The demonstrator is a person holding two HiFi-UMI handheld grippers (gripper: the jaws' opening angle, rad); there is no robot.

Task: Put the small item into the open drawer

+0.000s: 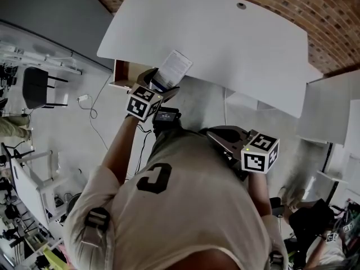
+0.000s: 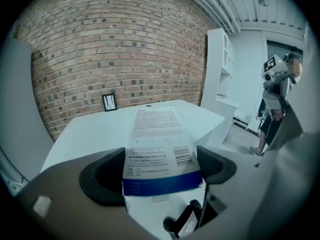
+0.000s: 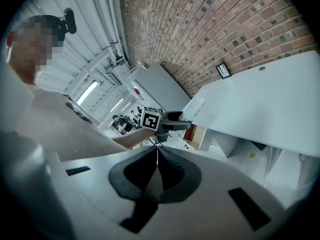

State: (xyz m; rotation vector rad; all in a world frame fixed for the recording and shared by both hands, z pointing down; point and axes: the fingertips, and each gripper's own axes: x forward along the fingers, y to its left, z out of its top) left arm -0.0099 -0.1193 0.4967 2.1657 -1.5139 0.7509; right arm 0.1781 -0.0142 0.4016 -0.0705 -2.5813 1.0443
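A flat white box with a blue band [image 1: 173,66] is the small item, and my left gripper [image 1: 163,81] is shut on its lower end. In the left gripper view the box [image 2: 159,154] stands between the two dark pads and points out over the white table [image 2: 90,129]. The open wooden drawer [image 1: 125,73] sits under the table's left edge, just left of the box. My right gripper [image 1: 211,134] hangs back near the person's waist, shut on nothing [image 3: 157,161]. From the right gripper view, the left gripper [image 3: 172,122], box [image 3: 199,106] and drawer [image 3: 199,135] all show.
The white table [image 1: 225,44] fills the upper middle, in front of a brick wall [image 1: 315,10]. A white cabinet [image 1: 329,108] stands at right. A black chair [image 1: 36,87] and floor cables [image 1: 93,114] lie at left. Another person [image 2: 274,109] stands at the far right.
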